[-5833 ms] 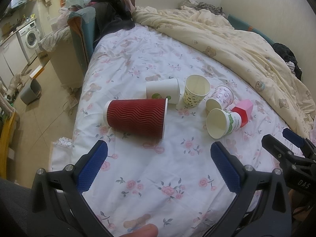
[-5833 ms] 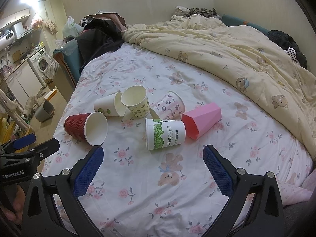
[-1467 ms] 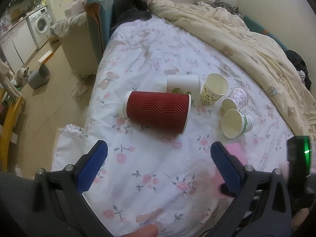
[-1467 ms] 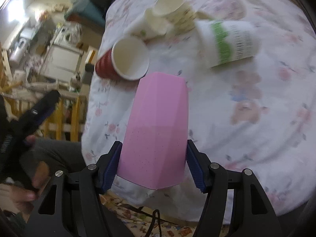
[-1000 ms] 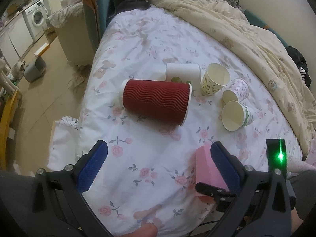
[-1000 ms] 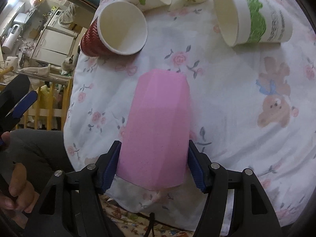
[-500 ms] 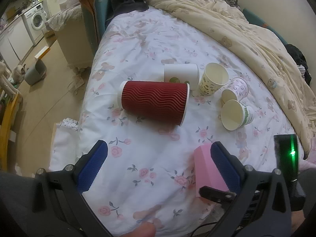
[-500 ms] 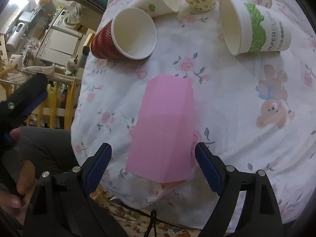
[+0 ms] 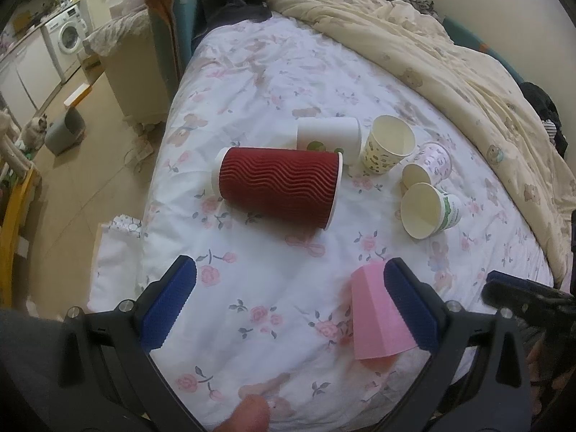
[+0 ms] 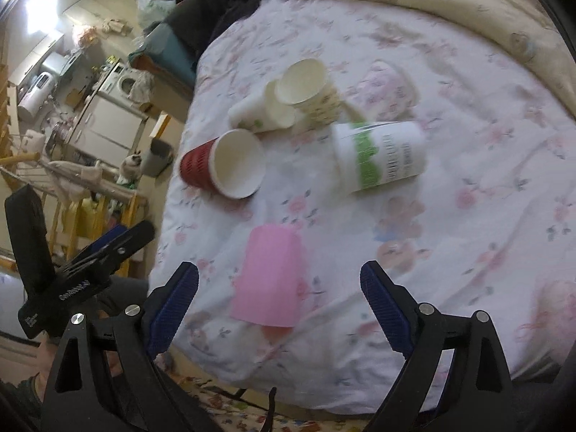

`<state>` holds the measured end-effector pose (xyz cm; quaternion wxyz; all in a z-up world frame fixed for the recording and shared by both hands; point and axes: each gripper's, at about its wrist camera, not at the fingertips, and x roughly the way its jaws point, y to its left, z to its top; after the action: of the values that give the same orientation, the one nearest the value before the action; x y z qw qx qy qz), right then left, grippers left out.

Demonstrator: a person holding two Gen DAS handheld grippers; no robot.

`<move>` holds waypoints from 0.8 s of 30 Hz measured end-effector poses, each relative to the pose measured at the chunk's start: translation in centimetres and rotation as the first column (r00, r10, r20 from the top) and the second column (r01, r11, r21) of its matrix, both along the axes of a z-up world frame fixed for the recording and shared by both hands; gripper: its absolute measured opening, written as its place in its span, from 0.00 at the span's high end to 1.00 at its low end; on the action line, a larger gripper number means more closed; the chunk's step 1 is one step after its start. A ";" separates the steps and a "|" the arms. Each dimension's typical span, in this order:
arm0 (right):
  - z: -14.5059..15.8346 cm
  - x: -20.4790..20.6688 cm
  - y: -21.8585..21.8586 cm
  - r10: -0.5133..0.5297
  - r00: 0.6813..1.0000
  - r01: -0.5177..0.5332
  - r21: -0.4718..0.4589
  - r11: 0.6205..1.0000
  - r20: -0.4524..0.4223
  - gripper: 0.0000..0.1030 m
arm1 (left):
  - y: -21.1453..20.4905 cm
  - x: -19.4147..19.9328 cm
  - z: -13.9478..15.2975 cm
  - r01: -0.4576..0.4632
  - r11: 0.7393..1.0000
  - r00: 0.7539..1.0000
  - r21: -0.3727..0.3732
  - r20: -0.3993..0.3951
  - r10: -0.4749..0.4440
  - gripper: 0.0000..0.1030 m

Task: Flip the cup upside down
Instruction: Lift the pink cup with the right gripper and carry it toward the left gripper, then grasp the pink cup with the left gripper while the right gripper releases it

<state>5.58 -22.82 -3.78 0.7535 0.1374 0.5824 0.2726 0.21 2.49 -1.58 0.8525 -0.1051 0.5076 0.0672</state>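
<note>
While both sets of blue-padded jaws stand wide apart and grip nothing, the pink cup (image 10: 268, 277) stands mouth-down on the flowered bedsheet (image 10: 468, 165), near the bed's front edge. It sits between the fingers of the right gripper (image 10: 279, 304) without touching either pad. From the left gripper (image 9: 289, 300) the same pink cup (image 9: 376, 315) shows partly behind its right-hand finger (image 9: 410, 304), wider end on the sheet.

Further out lies a cluster of paper cups. A red ribbed cup (image 9: 279, 187) rests on its side, its white mouth facing the right gripper's camera. Behind it a white cup (image 9: 327, 136) also lies on its side, next to a patterned cup (image 9: 387, 149) tilted with its mouth up. A white cup with a green band (image 10: 378, 156) lies on its side nearer the pink one, with a pink-printed cup (image 10: 388, 86) beyond it. A cream duvet (image 9: 450, 57) is heaped along the far side of the bed.
</note>
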 end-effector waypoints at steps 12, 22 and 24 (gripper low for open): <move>-0.7 0.6 -3.3 -0.162 0.987 0.162 0.027 0.986 0.018 0.09 | -0.9 0.3 -1.1 0.016 0.999 1.000 0.039 -0.023 -0.015 0.00; -0.9 0.8 -4.4 -0.218 0.976 0.218 0.032 0.975 0.012 0.09 | -1.5 0.5 -1.9 0.037 0.999 0.997 0.039 -0.064 -0.035 0.01; -1.1 0.9 -4.5 -0.227 0.974 0.227 0.035 0.973 -0.001 0.09 | -1.8 0.7 -2.0 0.041 0.999 0.996 0.026 -0.078 -0.039 0.01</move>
<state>6.44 -27.36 -4.87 0.7781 0.2158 0.5567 0.1951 0.92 0.69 -3.58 0.8348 -0.0804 0.5412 0.0610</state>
